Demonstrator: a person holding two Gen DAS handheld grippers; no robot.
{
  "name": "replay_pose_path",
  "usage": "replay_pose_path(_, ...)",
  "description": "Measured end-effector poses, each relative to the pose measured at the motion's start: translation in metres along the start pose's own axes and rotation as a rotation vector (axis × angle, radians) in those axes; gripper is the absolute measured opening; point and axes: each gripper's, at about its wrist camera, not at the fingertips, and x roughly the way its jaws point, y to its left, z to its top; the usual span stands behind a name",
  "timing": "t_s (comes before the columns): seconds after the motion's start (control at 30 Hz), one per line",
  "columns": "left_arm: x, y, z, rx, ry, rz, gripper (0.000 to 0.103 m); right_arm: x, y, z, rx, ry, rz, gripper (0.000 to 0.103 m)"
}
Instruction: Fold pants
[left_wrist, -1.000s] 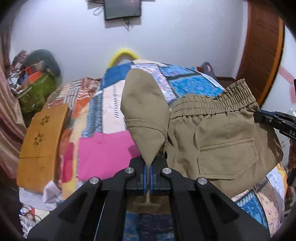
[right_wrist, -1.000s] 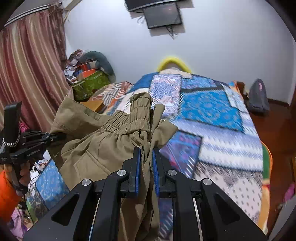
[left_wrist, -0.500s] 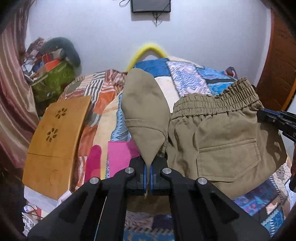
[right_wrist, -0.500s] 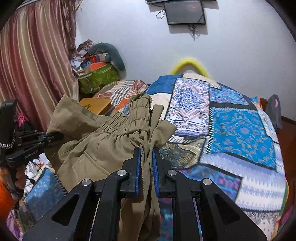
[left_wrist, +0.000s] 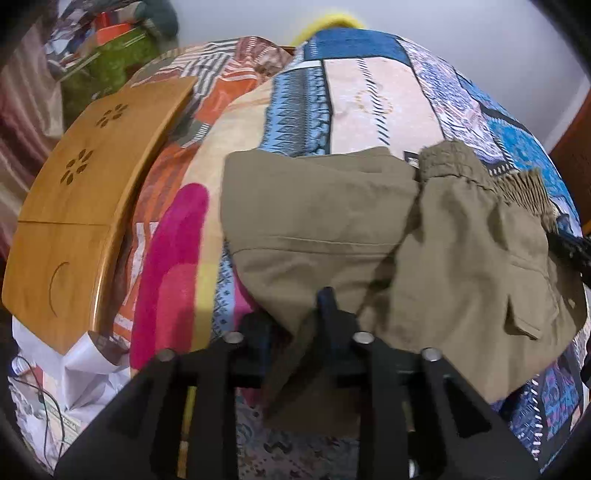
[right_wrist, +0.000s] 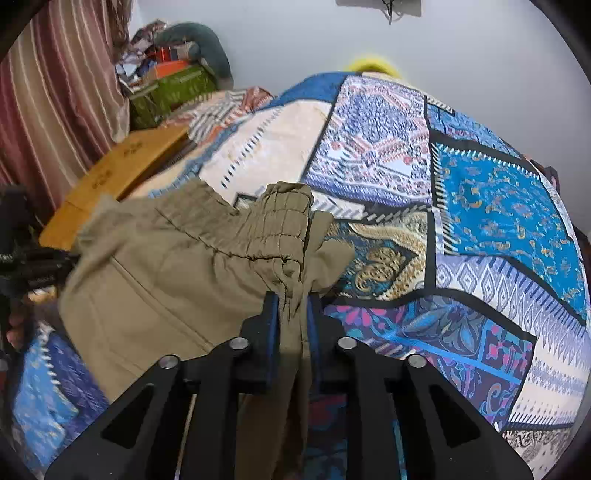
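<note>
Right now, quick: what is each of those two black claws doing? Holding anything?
Left gripper: jaws opening, khaki pants cloth between them, no longer pinched.
Right gripper: jaws opening, pants waistband hanging loosely between them.

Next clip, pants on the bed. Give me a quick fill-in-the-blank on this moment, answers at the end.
1. The pants are ____ in colour.
2. They lie on a patchwork ____.
3. Left of the bed stands a wooden ____ with flower cutouts.
4. Between the right gripper jaws, which are opening, the fabric is bunched just below the elastic ____.

Missing words: khaki; bed; table; waistband
</note>
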Motion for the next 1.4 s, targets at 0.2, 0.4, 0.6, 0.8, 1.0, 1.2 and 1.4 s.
replay_pose_path(0.2, -0.017, 0.002, -0.006, 0.004, -0.009, 0.065, 0.041, -0.018, 0.006, -0.008, 0.008, 0.011, -0.057, 0.038)
replay_pose_path(0.4, -0.077, -0.01, -0.019, 0.047, -0.078, 0.093, 0.041, -0.084, 0.017, -0.012, 0.012, -0.083, -0.042, 0.04)
replay_pose_path(0.6, -0.165, -0.038, -0.034, 0.087, -0.189, 0.083, 0.044, -0.174, 0.033, -0.015, 0.015, -0.217, 0.0, 0.04)
replay_pose_path(0.8, -0.276, -0.078, -0.062, 0.135, -0.365, -0.004, 0.059, -0.268, 0.057, -0.025, -0.005, -0.367, 0.049, 0.04)
replay_pose_path(1.0, -0.377, -0.113, -0.099, 0.181, -0.561, -0.026, 0.065, -0.347, 0.078, -0.049, -0.022, -0.534, 0.098, 0.041)
replay_pose_path(1.2, -0.45, -0.128, -0.154, 0.181, -0.733, -0.039, 0.066, -0.41, 0.103, -0.085, -0.041, -0.701, 0.114, 0.041)
replay_pose_path(1.4, -0.473, -0.136, -0.202, 0.179, -0.829, -0.036, 0.069, -0.44, 0.126, -0.118, -0.057, -0.817, 0.109, 0.049)
